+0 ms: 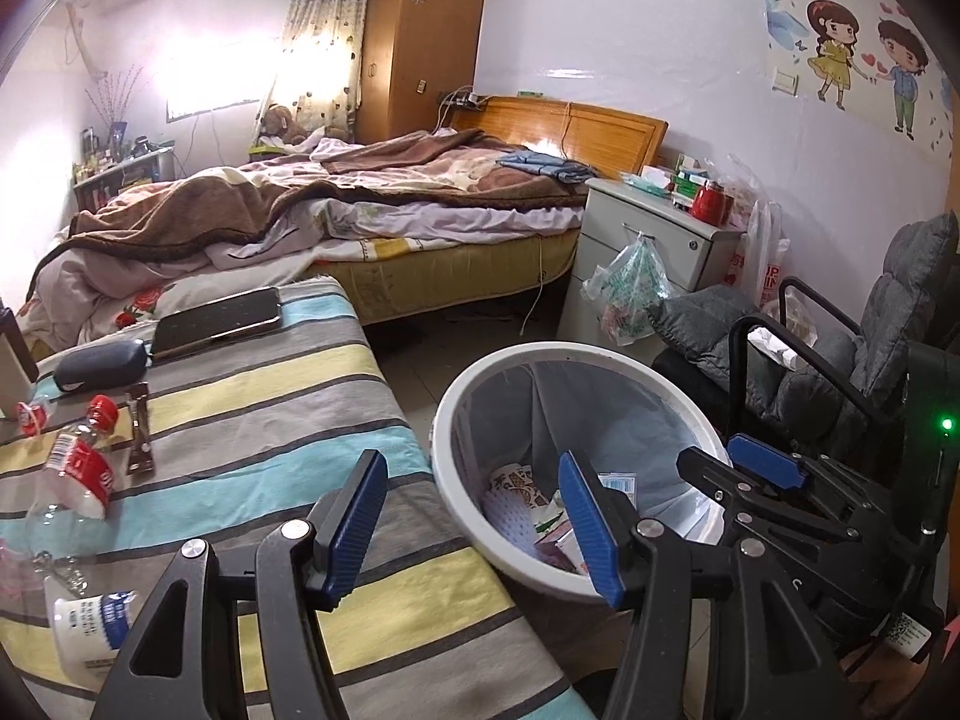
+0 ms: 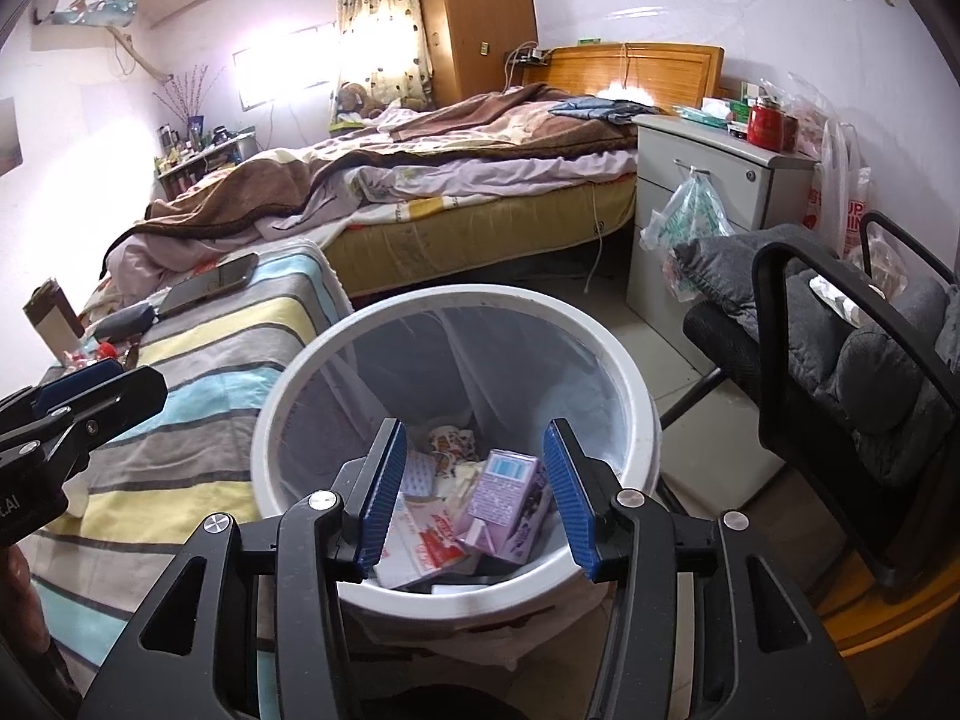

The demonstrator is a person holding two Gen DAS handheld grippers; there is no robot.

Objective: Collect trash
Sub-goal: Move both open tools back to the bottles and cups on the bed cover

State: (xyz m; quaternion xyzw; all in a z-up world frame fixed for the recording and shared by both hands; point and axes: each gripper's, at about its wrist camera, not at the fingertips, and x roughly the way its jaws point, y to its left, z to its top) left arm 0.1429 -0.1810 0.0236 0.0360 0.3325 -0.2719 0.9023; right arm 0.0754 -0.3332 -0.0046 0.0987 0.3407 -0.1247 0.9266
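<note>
- Fingers first: the right gripper (image 2: 477,492) hangs over the near rim of the white bin (image 2: 630,384), fingers spread with nothing between them; the left gripper (image 1: 474,531) sits at the surface's right edge beside the bin, fingers likewise spread and empty.
- Bin contents: a purple drink carton (image 2: 507,501) lies just below the right fingers, next to a red-and-white wrapper (image 2: 429,543) and a patterned paper cup (image 2: 447,441). My judgement is that a drop-off has just ended (both grippers empty).
- Trash to collect waits on the striped surface (image 1: 270,396), left of the left gripper: a white cup with a blue label (image 1: 90,624) nearest, then a clear bottle with a red cap (image 1: 78,468), then a brown snack wrapper (image 1: 139,435).
- Next move, I judge: swing the left gripper left to the cup or bottle, straddle it and close.
- Writing: the bottle's red label and the cup's print are too blurred to read; a far bag by the drawer unit shows partial red letters, "UP".
- Farther on the surface, a phone (image 1: 219,319) and a dark case (image 1: 99,363) look like keepers.
</note>
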